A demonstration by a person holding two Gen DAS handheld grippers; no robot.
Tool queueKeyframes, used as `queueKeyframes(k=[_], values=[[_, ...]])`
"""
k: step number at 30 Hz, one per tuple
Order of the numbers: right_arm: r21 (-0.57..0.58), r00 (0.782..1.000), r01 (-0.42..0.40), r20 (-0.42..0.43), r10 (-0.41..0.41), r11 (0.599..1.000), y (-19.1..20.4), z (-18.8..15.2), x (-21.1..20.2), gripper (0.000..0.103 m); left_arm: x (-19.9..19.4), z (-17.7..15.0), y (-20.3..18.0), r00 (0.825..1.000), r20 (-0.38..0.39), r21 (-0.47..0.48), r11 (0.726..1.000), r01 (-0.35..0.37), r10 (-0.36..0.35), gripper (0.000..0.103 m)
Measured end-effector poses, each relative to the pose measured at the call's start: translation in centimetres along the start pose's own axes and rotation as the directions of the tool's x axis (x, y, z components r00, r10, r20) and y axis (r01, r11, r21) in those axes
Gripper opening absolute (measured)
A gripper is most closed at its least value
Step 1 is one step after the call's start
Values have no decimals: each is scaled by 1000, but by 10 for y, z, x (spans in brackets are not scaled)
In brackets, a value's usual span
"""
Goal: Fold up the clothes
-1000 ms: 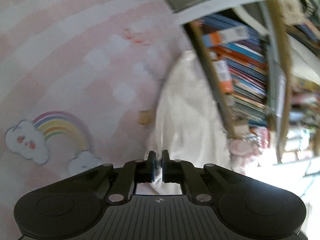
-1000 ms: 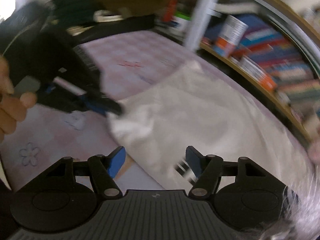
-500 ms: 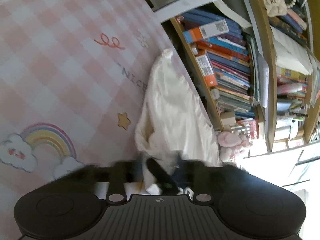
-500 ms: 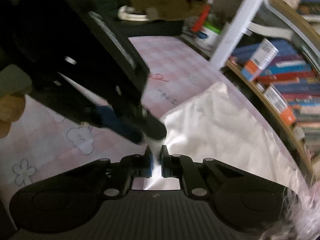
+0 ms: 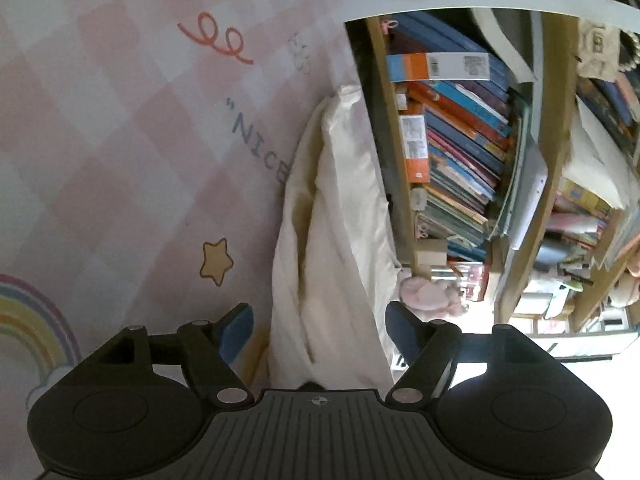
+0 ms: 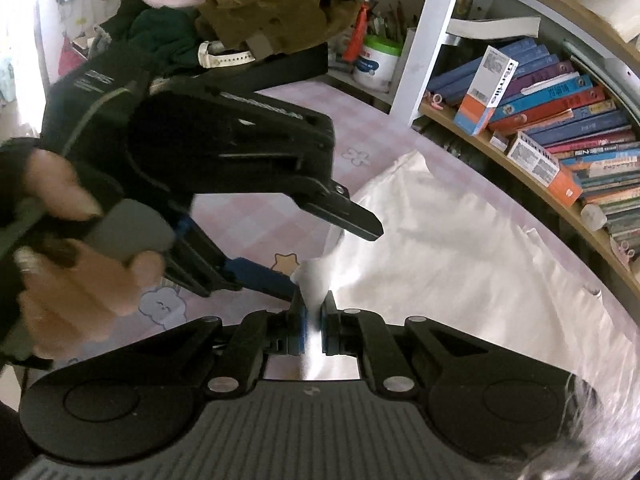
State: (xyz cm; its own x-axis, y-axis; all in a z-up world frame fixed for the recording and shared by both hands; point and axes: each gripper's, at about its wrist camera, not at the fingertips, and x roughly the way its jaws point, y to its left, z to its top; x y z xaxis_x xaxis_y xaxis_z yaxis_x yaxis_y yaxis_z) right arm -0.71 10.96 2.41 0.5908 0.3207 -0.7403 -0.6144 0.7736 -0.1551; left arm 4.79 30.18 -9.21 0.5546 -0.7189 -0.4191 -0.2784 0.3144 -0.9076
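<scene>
Left wrist: left claw point(image 5: 319, 334) has just spread, releasing cream garment point(image 5: 336, 216); right claw point(image 6: 313, 316) now pinches it.

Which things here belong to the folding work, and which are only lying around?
For the job:
- cream garment
- right gripper, shut on the garment
- left gripper, open
- pink checked mat

Lying about:
- shelf books
- olive cloth
- white tub

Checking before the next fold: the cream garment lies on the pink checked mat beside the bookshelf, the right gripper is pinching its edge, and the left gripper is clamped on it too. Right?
Not quite. The left gripper is not clamped: the left wrist view shows its jaws apart, just opened, with the cream garment lying loose between them. The rest holds: the right gripper pinches its edge on the pink checked mat beside the bookshelf.
</scene>
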Motion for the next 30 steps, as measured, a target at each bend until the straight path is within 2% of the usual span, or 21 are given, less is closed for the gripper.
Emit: queueKeyframes(k=[3,7,8,11,12,14,19,22,26,27,29,30], values=[[17,1000,-3,-3,3,1000,-1,0,0,7,3,-1,2,1000,-13,-14,1000,23,-23,74],[37,1000,-13,-15,14,999,-2,-2,0,7,9,-4,1,999,-40,-7,1000,14,-14,74],[43,1000,-16,-18,17,999,-2,-3,0,11,10,-4,1,999,-41,-5,1000,13,-13,74],[49,1000,-13,-14,13,999,-3,-4,-1,32,10,-5,0,999,-41,3,1000,11,-11,74],[49,1000,-9,-12,10,999,-3,-4,-2,36,11,-5,0,999,-42,5,1000,11,-10,74],[56,1000,-9,-19,10,998,-6,-5,-3,38,11,-5,-1,999,-42,10,1000,10,-9,74],[95,999,-16,-43,20,995,-23,-10,-13,52,13,-6,-1,999,-40,20,1000,5,-4,71],[135,998,-18,-63,26,991,-45,-14,-28,54,13,-6,-2,999,-39,28,1000,2,-1,71],[270,998,16,-68,2,963,-92,-1,-40,62,13,-8,-2,999,-31,41,999,-7,9,70],[305,998,28,-68,-7,952,-104,4,-41,65,14,-9,-2,999,-27,43,999,-16,18,66],[335,997,43,-71,-21,941,-119,23,-31,72,15,-10,-1,999,-28,42,998,-45,47,46],[350,997,51,-72,-27,935,-126,32,-26,75,17,-11,1,997,-34,40,997,-66,67,40]])
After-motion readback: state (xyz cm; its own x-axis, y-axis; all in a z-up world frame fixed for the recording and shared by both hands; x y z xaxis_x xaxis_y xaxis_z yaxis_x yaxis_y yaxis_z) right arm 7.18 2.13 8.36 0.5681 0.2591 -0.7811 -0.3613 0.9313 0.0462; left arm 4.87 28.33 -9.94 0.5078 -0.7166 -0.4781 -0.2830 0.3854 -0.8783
